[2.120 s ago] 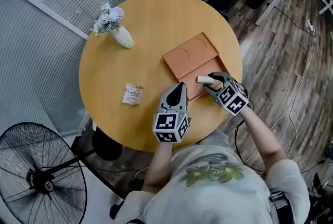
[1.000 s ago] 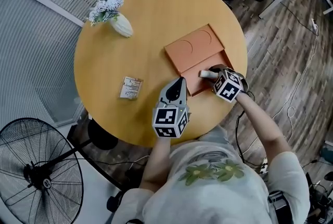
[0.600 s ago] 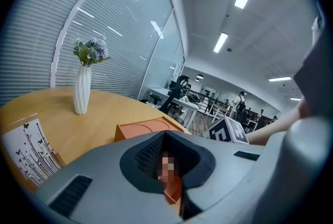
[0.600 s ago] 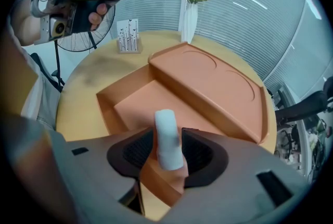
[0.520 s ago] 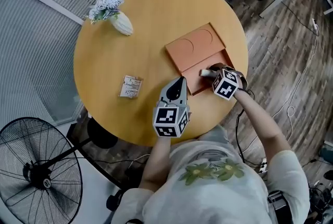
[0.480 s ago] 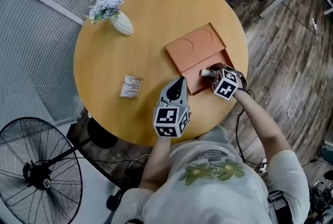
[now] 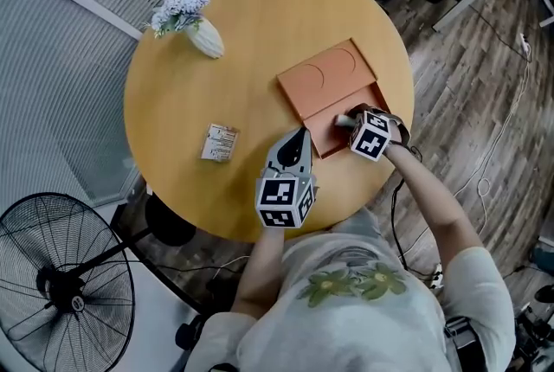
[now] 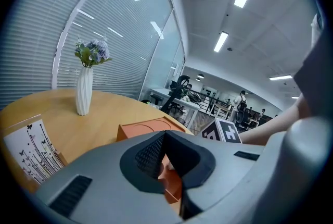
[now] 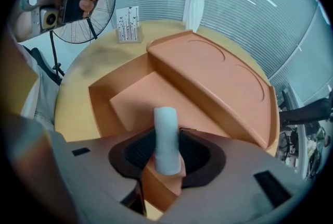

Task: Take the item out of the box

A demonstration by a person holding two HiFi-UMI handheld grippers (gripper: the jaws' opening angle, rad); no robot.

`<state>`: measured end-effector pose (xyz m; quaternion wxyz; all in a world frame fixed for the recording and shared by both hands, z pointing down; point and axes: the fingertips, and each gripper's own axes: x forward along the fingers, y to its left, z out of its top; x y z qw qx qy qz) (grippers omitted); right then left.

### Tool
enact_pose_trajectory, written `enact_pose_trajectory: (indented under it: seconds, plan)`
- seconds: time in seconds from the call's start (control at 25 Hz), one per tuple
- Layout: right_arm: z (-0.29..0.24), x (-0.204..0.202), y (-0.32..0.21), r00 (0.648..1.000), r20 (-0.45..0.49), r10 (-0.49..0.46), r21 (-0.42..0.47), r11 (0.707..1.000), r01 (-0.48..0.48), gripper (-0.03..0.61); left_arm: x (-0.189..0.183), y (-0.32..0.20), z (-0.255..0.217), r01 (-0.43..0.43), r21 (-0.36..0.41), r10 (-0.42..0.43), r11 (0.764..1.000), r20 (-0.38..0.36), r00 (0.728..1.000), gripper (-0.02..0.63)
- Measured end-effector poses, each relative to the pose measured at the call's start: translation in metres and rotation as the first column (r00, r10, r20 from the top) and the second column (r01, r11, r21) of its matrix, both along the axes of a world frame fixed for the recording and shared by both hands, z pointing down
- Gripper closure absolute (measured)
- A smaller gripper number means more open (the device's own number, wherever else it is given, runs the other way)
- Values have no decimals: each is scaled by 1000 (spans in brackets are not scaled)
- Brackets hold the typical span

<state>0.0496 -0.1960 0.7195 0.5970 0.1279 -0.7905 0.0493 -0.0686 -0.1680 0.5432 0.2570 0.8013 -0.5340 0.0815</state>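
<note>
An orange box [image 7: 325,83] lies open on the round wooden table [image 7: 251,24], with its lid to the far side and a shallow tray nearer me. A white cylindrical item [image 7: 344,119] lies at the tray's right edge. My right gripper [image 7: 353,121] reaches in from the right, and its jaws are closing with the item [image 9: 165,134] lengthwise between them. Dark pad faces still show on both sides of it. The box [image 9: 208,77] fills the right gripper view. My left gripper [image 7: 299,137] is shut, its tip at the box's near left corner, holding nothing.
A white vase of flowers [image 7: 197,31] stands at the table's far left. A small printed card [image 7: 221,142] stands left of my left gripper. A floor fan [image 7: 61,284] is below the table's left edge. Wooden floor and desks lie to the right.
My right gripper has crept a little to the left and further over the white item. The left gripper has stayed put.
</note>
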Motion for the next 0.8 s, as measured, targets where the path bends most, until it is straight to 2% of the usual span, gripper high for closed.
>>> enact_pose_trajectory:
  seconds: [0.4,0.8]
  plan:
    - [-3,5,0,1000,-30,4,2,1000,-3,434,-4,2,-3,9,6,-9,1000,1,1000,611]
    - [-21,-3,4,1000,8,10,21,1000,-10,434,-4,6,-7,12,12,-12,1000,6,1000,612]
